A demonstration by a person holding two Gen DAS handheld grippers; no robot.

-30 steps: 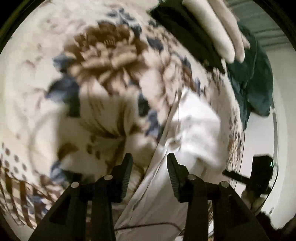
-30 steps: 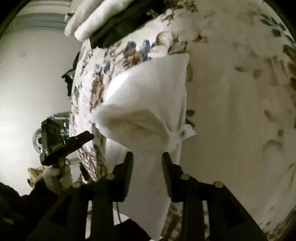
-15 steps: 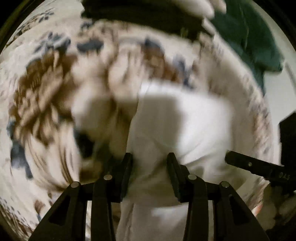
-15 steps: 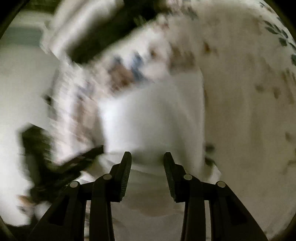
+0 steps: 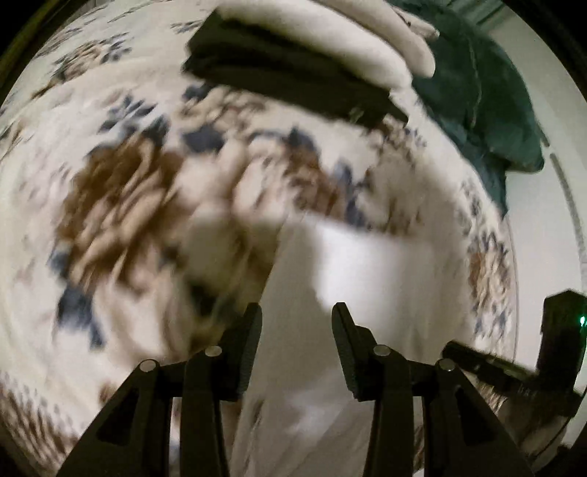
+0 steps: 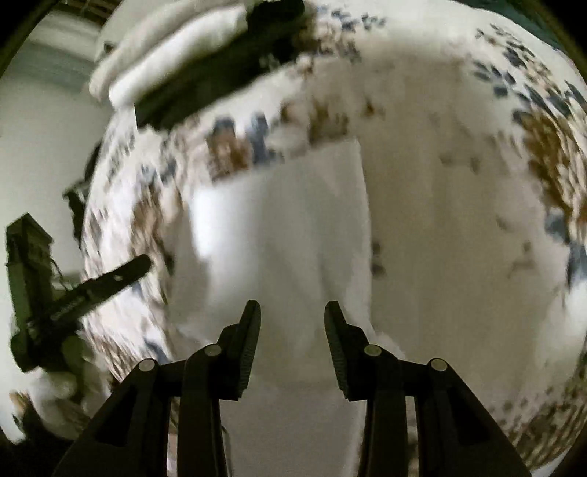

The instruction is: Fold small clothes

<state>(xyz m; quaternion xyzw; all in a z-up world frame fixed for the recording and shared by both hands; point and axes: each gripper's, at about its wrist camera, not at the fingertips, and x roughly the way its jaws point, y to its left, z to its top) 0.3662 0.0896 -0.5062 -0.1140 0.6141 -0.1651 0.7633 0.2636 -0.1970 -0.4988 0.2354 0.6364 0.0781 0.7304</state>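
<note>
A small white garment lies flat as a rough rectangle on the floral bedspread. My left gripper hovers over its near left part, jaws apart, with only cloth visible beyond the gap. In the right wrist view the same garment spreads ahead of my right gripper, which also stands open above its near edge. Neither pair of pads presses on cloth. Both views are blurred by motion.
A folded black piece with folded white pieces on top sits at the far side of the bed. A teal cloth lies at the far right. The bed's edge and pale floor are at left in the right wrist view.
The garment was bunched and raised near the right fingers a second ago; now it lies flat. Both grippers have drawn back and up, the left one rolling, so the far stack shows more.
</note>
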